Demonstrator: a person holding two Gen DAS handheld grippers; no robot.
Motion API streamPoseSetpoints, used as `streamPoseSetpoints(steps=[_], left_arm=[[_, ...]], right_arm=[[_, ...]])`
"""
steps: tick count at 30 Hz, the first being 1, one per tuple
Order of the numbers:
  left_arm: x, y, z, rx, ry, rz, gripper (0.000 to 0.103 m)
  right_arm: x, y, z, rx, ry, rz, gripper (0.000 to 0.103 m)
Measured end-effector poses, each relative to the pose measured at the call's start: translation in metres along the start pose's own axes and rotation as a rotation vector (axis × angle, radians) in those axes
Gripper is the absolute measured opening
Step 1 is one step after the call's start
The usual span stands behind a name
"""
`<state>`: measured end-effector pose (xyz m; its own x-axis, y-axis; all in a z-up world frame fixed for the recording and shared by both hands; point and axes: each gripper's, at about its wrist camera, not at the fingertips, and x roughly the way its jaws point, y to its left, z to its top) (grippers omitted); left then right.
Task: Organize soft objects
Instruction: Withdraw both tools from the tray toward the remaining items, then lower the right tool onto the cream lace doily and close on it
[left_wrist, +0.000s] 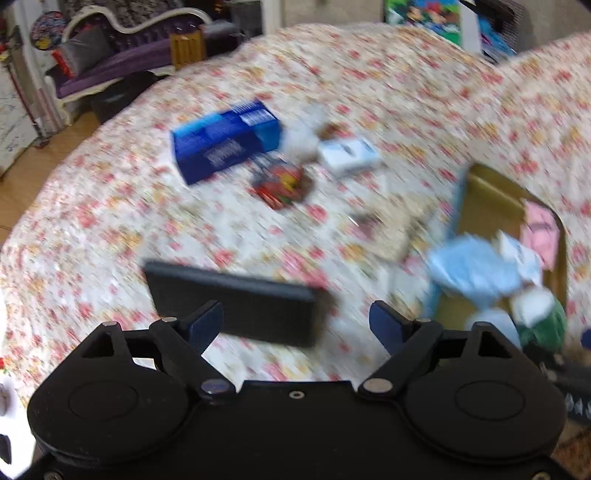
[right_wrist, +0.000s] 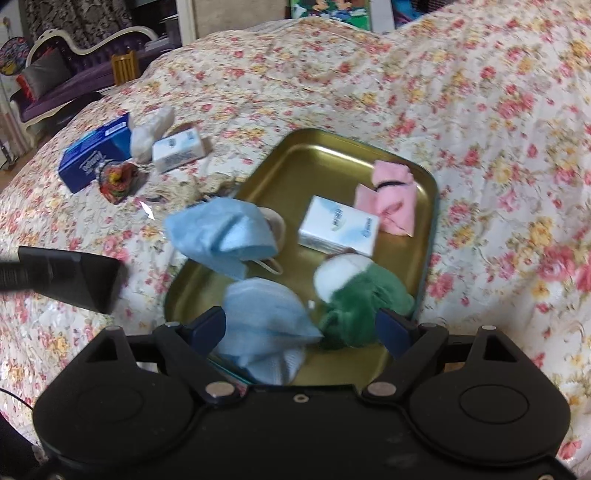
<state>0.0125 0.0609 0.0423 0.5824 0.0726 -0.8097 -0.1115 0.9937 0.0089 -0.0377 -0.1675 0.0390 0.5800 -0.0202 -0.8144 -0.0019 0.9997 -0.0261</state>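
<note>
A gold tin tray lies on the flowered bedspread. It holds a pink cloth, a white tissue pack, a green and white soft toy and a light blue face mask. A second blue mask hangs over the tray's left rim. My right gripper is open above the tray's near end, its pads clear of the mask and toy below. My left gripper is open and empty over the bedspread, left of the tray; this view is blurred.
Beyond the tray lie a blue tissue box, crumpled white tissue, a white tissue pack and a colourful fabric piece. A black flat oblong thing rests just ahead of the left gripper. A purple sofa stands far left.
</note>
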Motion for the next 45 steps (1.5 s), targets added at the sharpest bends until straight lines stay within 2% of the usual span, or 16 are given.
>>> streamPoseSetpoints(steps=[4,6,12,19,25,31,35,41,45], left_arm=[[0.009,0.025,0.029,-0.039,-0.043,0.056,0.085],[0.018,0.036,0.042,-0.054,-0.056,0.065,0.089],[0.051,0.064,0.065,-0.118,-0.072,0.088,0.090],[0.085,0.100,0.063,-0.183,-0.051,0.148,0.091],[0.096,0.135,0.066,-0.298,-0.020,0.088,0.091],[0.105,0.141,0.066,-0.287,-0.026,0.131,0.091],[0.110,0.148,0.066,-0.307,-0.013,0.107,0.091],[0.113,0.156,0.065,-0.335,-0.011,0.112,0.091],[0.114,0.156,0.065,-0.337,-0.008,0.113,0.091]], right_arm=[[-0.002,0.017,0.014,-0.037,-0.023,0.010,0.088],[-0.002,0.028,0.022,-0.060,-0.034,0.016,0.088],[0.004,0.062,0.050,-0.129,-0.060,0.035,0.088],[0.034,0.104,0.081,-0.192,-0.042,0.037,0.088],[0.066,0.132,0.098,-0.234,-0.011,0.021,0.088],[0.100,0.142,0.114,-0.239,0.030,0.003,0.088],[0.119,0.146,0.122,-0.249,0.057,-0.007,0.088],[0.145,0.150,0.120,-0.283,0.108,-0.031,0.088],[0.154,0.153,0.119,-0.282,0.128,-0.013,0.087]])
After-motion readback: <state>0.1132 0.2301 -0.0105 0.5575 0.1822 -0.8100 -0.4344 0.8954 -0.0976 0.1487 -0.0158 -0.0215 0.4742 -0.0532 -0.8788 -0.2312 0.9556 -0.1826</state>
